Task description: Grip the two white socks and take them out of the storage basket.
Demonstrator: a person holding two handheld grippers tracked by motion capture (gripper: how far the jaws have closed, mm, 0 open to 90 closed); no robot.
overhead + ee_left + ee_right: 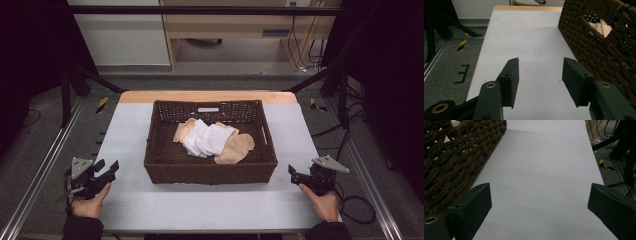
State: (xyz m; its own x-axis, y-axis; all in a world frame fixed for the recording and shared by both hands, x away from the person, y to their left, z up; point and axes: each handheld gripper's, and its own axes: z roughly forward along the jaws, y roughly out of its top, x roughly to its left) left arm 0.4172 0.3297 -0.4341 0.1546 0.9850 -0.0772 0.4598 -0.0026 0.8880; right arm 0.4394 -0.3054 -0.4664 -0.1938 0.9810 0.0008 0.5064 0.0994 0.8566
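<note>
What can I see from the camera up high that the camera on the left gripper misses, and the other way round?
From the high view alone: the person's two hands, the right gripper at the table's right edge, and the pile of white and beige cloths lying open in the basket.

From the left gripper view alone: a close look at the left gripper and its dark pads standing apart with nothing between them, and a side handle hole in the basket with white cloth behind it.

Both show the brown woven basket, the pale table and that same left gripper.
</note>
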